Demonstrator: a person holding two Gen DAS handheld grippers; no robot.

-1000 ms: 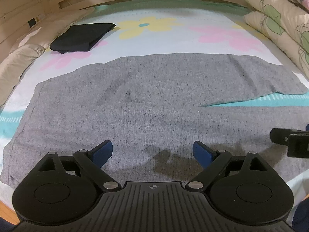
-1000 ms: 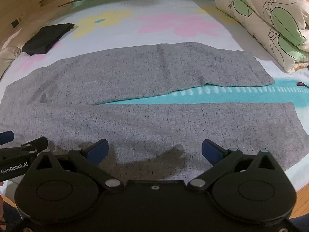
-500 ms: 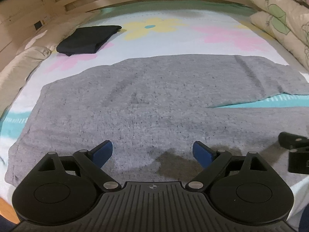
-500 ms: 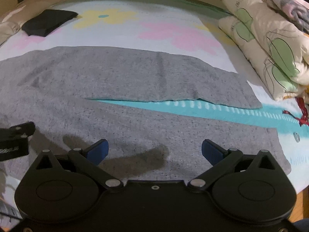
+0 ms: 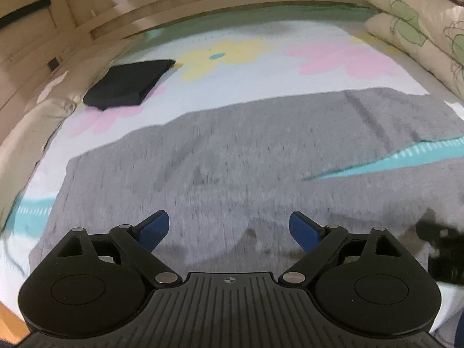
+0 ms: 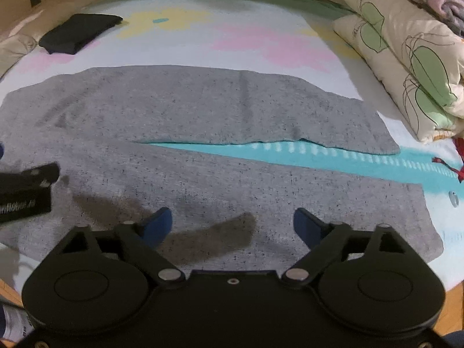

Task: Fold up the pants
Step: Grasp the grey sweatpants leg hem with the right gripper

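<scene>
Grey pants [image 5: 232, 150] [image 6: 203, 116] lie flat on the flowered bedsheet, waist to the left, both legs stretched to the right with a teal gap between them. My left gripper [image 5: 229, 229] hovers open over the near waist part, nothing between its blue fingers [image 5: 153, 229]. My right gripper [image 6: 232, 226] hangs over the near leg; its jaws are closing, with only flat cloth below and nothing pinched. Each gripper shows as a black shape at the edge of the other's view: the right gripper [image 5: 443, 249] and the left gripper [image 6: 26, 191].
A folded black garment [image 5: 127, 85] [image 6: 78, 32] lies at the far left of the bed. Folded flowered quilts [image 6: 406, 58] [image 5: 420, 26] are stacked along the right. A wooden headboard [image 5: 203, 3] runs along the back. The near bed edge [image 6: 452, 304] shows wood.
The left view has shifted so the pants sit lower and further right in it. The right view has turned towards the leg ends, and the right gripper's fingers stand slightly closer together.
</scene>
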